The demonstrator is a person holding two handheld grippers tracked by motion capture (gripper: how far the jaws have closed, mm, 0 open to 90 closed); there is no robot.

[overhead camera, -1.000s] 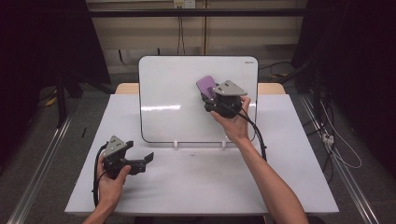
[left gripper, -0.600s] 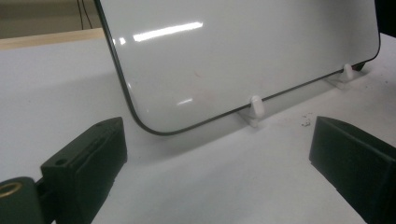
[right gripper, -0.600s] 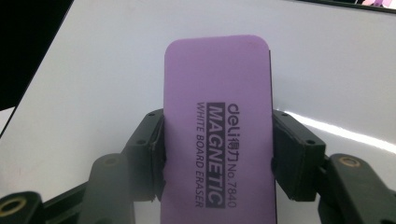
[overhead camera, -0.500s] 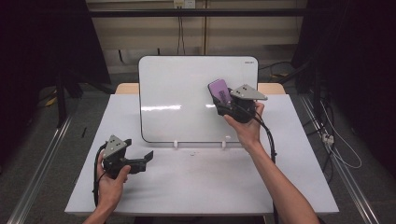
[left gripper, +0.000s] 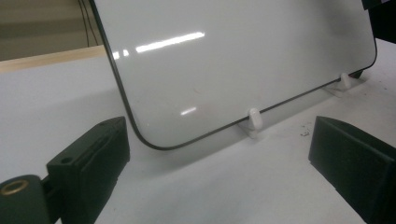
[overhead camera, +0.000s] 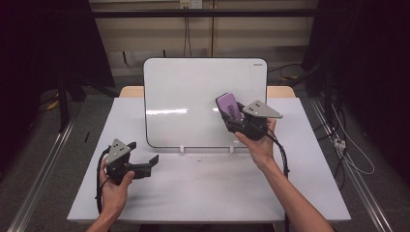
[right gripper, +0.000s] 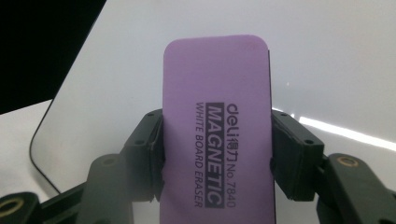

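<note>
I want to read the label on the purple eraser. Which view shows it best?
The right gripper view: the purple eraser sits close up between the right gripper's jaws, its print readable. The high view shows the eraser small, before the whiteboard, print illegible. The left gripper view shows the whiteboard.

"deli magnetic white board eraser no. 7840" on the purple eraser [right gripper: 218,130]

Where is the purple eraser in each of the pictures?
High view: the purple eraser sits right of middle, held in the right gripper before the whiteboard.
Left gripper view: no eraser here.
Right gripper view: eraser in the middle, between the fingers.
Shared landmark: the whiteboard.
</note>
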